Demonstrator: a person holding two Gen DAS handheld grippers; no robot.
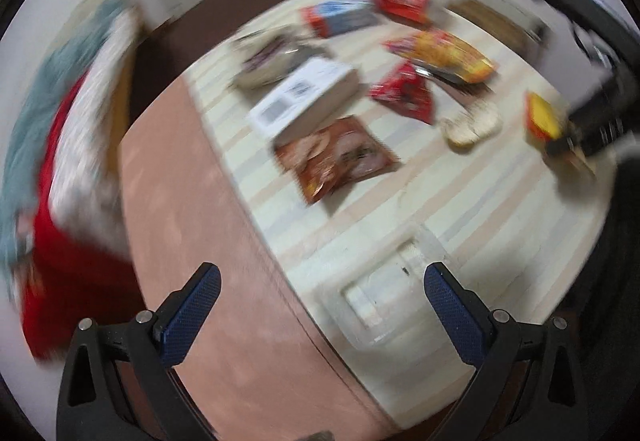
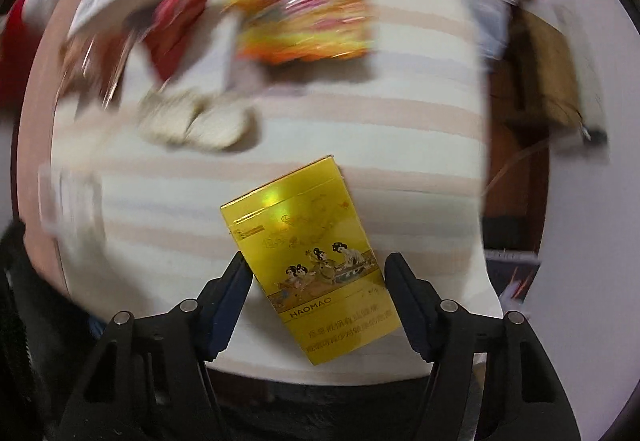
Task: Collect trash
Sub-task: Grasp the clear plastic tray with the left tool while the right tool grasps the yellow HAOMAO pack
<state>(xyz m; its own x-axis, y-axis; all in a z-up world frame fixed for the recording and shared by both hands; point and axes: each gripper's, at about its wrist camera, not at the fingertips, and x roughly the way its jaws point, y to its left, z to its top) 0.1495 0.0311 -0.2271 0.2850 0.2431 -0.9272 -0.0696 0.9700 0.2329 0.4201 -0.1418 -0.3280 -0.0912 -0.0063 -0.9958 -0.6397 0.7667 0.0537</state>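
1 yellow box [image 2: 310,273], glossy with painted figures, lies between the right gripper [image 2: 318,269] fingers, not pinched; left gripper [image 1: 322,277] fingers spread.

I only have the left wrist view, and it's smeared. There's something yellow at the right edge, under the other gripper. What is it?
Observer: A flat yellow pack with painted figures and the word HAOMAO on its face, lying on the striped cloth.
Operator: Is the right gripper on it yet?
Observer: The right gripper straddles it with its jaws open. The pack is between them, not clamped.
Operator: Is it lined up square?
Observer: No. The pack lies askew to the fingers. One finger is at the pack's edge, and a sliver of cloth shows beside the other.
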